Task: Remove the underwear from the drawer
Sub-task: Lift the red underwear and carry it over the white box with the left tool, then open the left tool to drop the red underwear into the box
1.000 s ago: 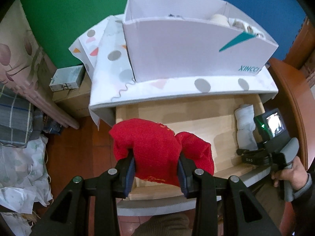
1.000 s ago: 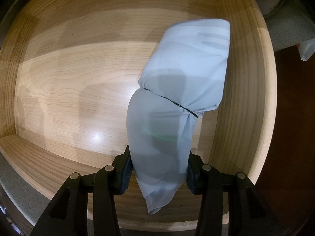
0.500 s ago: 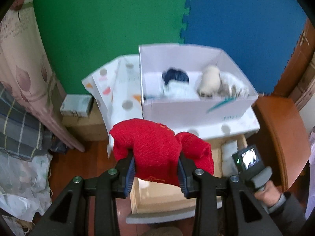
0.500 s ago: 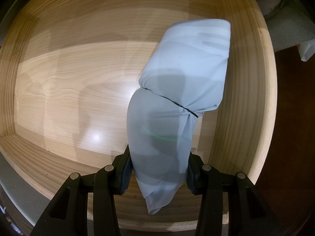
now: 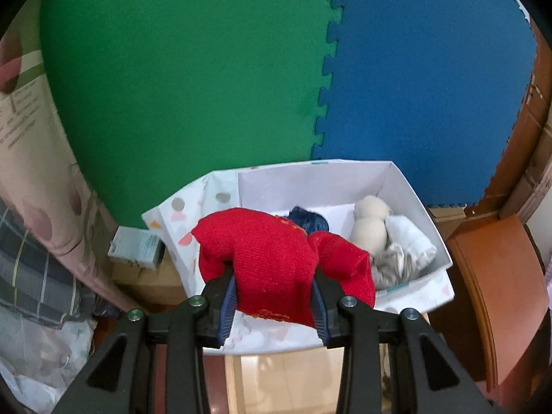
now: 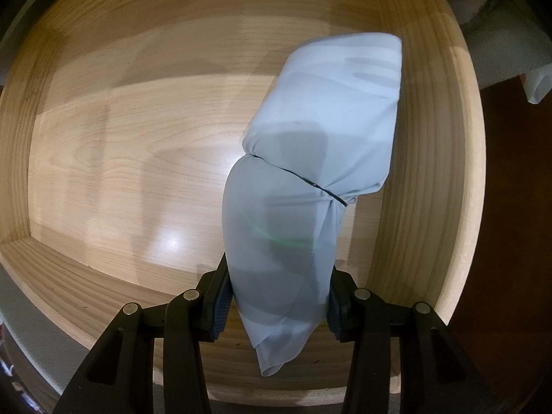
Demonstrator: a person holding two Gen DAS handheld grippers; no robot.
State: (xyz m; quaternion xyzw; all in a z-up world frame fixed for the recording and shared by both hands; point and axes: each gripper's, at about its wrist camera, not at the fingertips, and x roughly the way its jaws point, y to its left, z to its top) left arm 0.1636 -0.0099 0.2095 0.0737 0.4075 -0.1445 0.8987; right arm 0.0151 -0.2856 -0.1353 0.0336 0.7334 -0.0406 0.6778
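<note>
In the left wrist view my left gripper (image 5: 274, 296) is shut on red knitted underwear (image 5: 276, 262), held in the air in front of and above a white cardboard box (image 5: 410, 193). The box holds rolled garments: a dark blue one (image 5: 310, 220), two cream rolls (image 5: 369, 227) and white and grey pieces (image 5: 407, 245). In the right wrist view my right gripper (image 6: 276, 300) points straight down into the wooden drawer (image 6: 103, 172) and is shut on a pale blue rolled garment (image 6: 310, 172) tied with a thin black band. That garment lies along the drawer's right wall.
The white box stands on a spotted cloth (image 5: 193, 214) over the cabinet top. Green (image 5: 172, 69) and blue (image 5: 431, 69) foam mats cover the wall behind. A small carton (image 5: 136, 246) and bedding (image 5: 34, 241) lie left; brown wooden furniture (image 5: 500, 276) is right.
My left gripper has risen with the red underwear and tilted up; the drawer has dropped out of its view and the white box's inside now shows. The right gripper has not moved.
</note>
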